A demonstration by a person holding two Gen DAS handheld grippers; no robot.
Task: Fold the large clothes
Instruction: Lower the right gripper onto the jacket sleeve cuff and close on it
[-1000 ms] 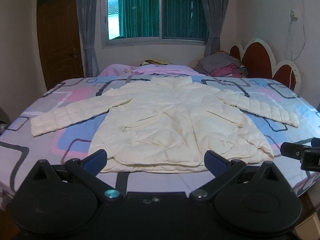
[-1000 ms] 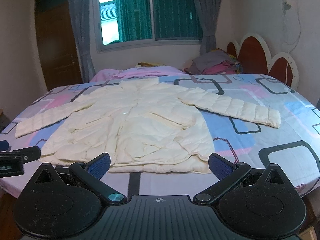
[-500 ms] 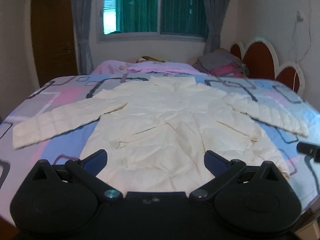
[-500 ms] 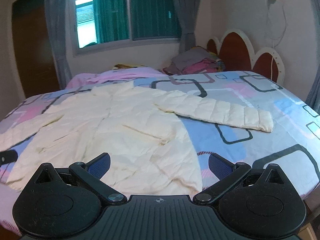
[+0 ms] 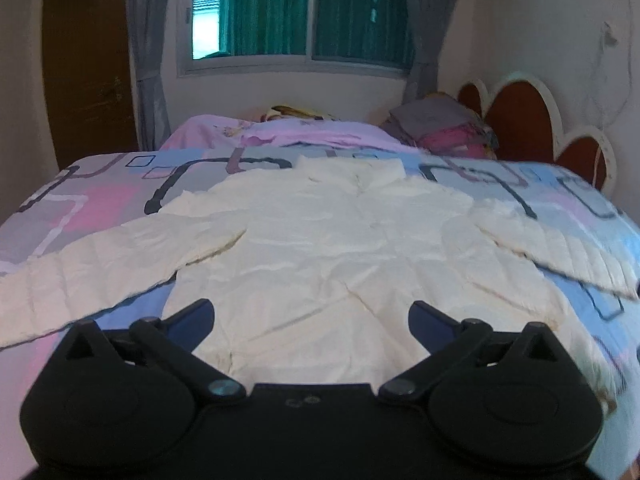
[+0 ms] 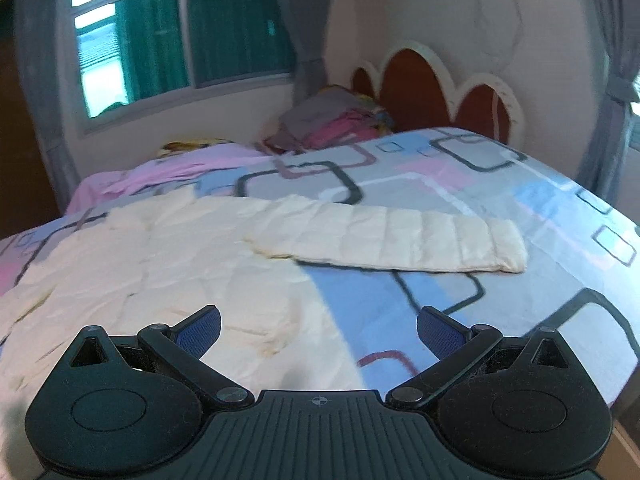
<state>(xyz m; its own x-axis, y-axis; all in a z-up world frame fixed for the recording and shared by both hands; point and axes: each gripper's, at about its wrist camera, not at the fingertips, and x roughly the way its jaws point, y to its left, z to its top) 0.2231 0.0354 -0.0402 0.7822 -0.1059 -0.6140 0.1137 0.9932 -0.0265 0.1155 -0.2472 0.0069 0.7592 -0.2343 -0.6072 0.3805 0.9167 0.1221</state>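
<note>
A bed [image 5: 92,208], covered by a sheet patterned in pink, blue and grey, is seen across the middle of both views. On it a cream quilted jacket [image 5: 320,248] is laid flat and unfolded, collar toward the window at the top of the frame; since a second ago it has come to fill far more of each view, so both tools have been brought in over its lower part. The right sleeve [image 6: 400,240] is stretched out at centre right in the right view, and the right hand-held gripper [image 6: 318,326] has been swung toward it. A first sleeve fold is judged to be next. A pile of clothes [image 6: 332,120] sits well apart at the headboard [image 6: 420,84]; nothing obstructs. The left hand-held gripper [image 5: 311,317] is spread wide and empty, as is the right.
</note>
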